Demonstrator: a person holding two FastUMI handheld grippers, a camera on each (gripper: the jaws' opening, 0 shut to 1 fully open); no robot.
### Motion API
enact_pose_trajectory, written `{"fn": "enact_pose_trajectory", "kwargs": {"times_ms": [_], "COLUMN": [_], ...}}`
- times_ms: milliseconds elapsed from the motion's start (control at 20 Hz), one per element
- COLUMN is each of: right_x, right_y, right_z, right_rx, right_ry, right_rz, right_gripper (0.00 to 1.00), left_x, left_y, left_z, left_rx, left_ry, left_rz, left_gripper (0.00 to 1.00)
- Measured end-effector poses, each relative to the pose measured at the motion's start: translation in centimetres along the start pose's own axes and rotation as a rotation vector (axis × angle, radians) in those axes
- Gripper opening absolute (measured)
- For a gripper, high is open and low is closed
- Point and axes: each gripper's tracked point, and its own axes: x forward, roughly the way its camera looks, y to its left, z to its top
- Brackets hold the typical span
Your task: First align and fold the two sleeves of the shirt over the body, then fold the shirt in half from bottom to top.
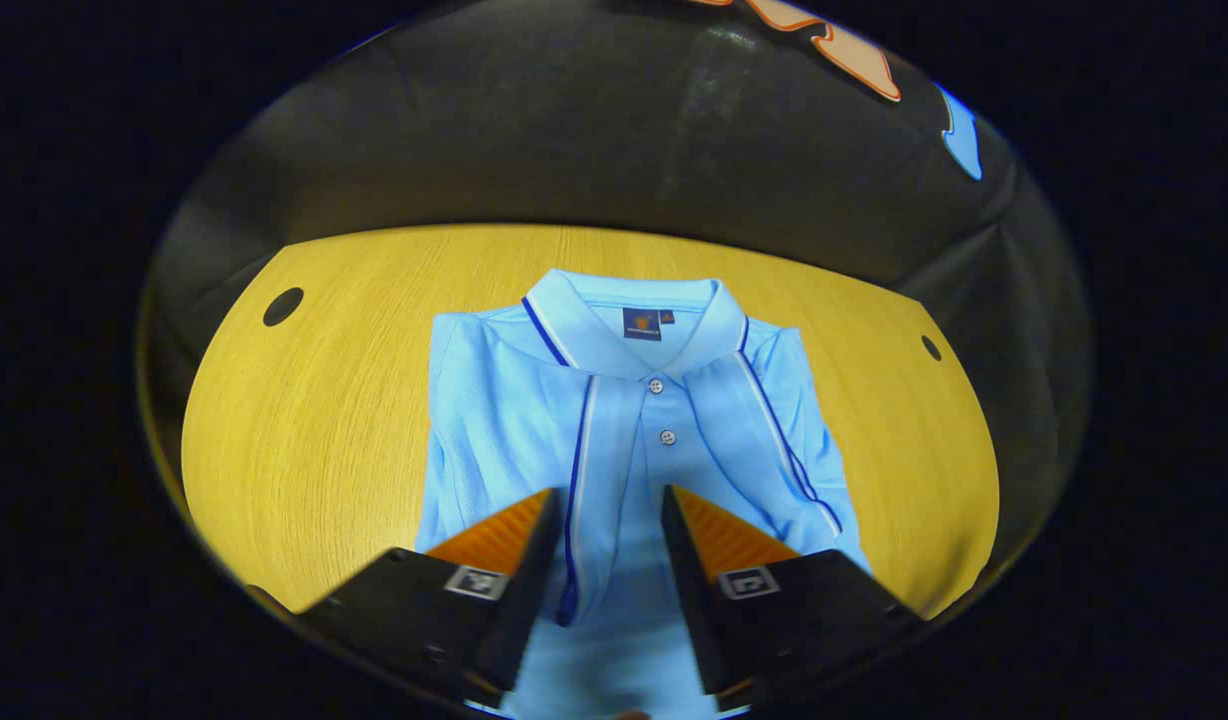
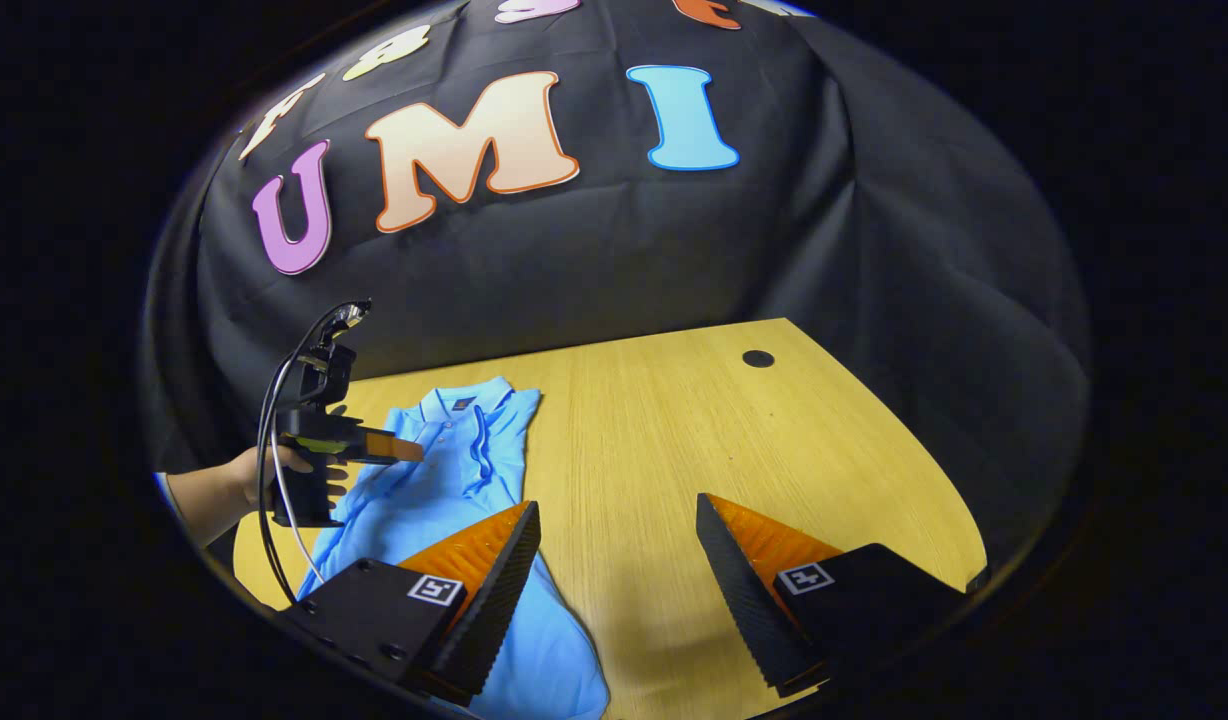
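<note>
With both sleeves already folded over the shirt (image 1: 634, 440) lying flat on the table (image 1: 304, 420), the bottom-to-top fold is judged next; the hem must be gripped by both grippers' jaws, now apart

Hidden and cut-off parts around your shirt

Your left gripper (image 1: 611, 520) hides the shirt's (image 1: 634, 430) lower body, and the hem runs off the bottom edge of the left gripper view. In the right gripper view, your right gripper (image 2: 619, 545) covers part of the shirt's near side, and your arm (image 2: 199, 495) is cut off at the left rim.
</note>
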Motion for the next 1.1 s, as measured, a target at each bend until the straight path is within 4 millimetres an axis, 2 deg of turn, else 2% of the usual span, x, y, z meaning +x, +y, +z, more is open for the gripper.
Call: {"fn": "enact_pose_trajectory", "kwargs": {"times_ms": [50, 250, 450, 500, 550, 600, 700, 800, 850, 950, 1100], "right_x": [0.1, 0.6, -0.3, -0.8, -1.3, -2.0, -3.4, -5.0, -6.7, -8.4, -11.1], "right_y": [0.3, 1.8, 3.6, 4.2, 4.7, 5.1, 5.9, 6.3, 6.3, 6.9, 7.0], "right_z": [0.2, 0.9, -0.5, -0.9, -1.3, -1.8, -2.9, -4.7, -5.5, -7.5, -11.0], "right_rx": [-0.006, -0.037, -0.082, -0.085, -0.086, -0.087, -0.086, -0.083, -0.077, -0.088, -0.113], "right_ry": [-0.005, -0.037, -0.028, -0.028, -0.028, -0.029, -0.031, -0.018, -0.008, 0.004, 0.035], "right_rz": [0.019, 0.115, 0.189, 0.199, 0.205, 0.205, 0.195, 0.166, 0.158, 0.149, 0.12], "right_gripper": [0.98, 0.98, 0.98, 0.94, 0.94, 0.98, 0.98, 0.98, 0.98, 0.98, 0.98], "left_x": [-1.1, -7.8, -14.7, -16.1, -17.4, -18.7, -21.1, -22.8, -23.5, -25.4, -26.9], "left_y": [0.2, 1.0, 3.0, 3.6, 4.2, 4.8, 5.9, 6.5, 6.9, 7.8, 8.3], "left_z": [0.5, 1.4, -0.6, -1.6, -2.6, -3.8, -6.2, -9.1, -10.7, -13.6, -18.2], "left_rx": [0.012, 0.016, -0.02, -0.029, -0.038, -0.041, -0.039, -0.03, -0.02, 0.001, 0.024], "left_ry": [-0.028, -0.163, -0.242, -0.249, -0.255, -0.254, -0.26, -0.24, -0.224, -0.209, -0.167], "left_rz": [0.016, 0.055, 0.089, 0.095, 0.101, 0.105, 0.107, 0.092, 0.087, 0.089, 0.078], "left_gripper": [0.92, 0.9, 0.9, 0.9, 0.9, 0.9, 0.9, 0.9, 0.9, 0.9, 0.9]}}
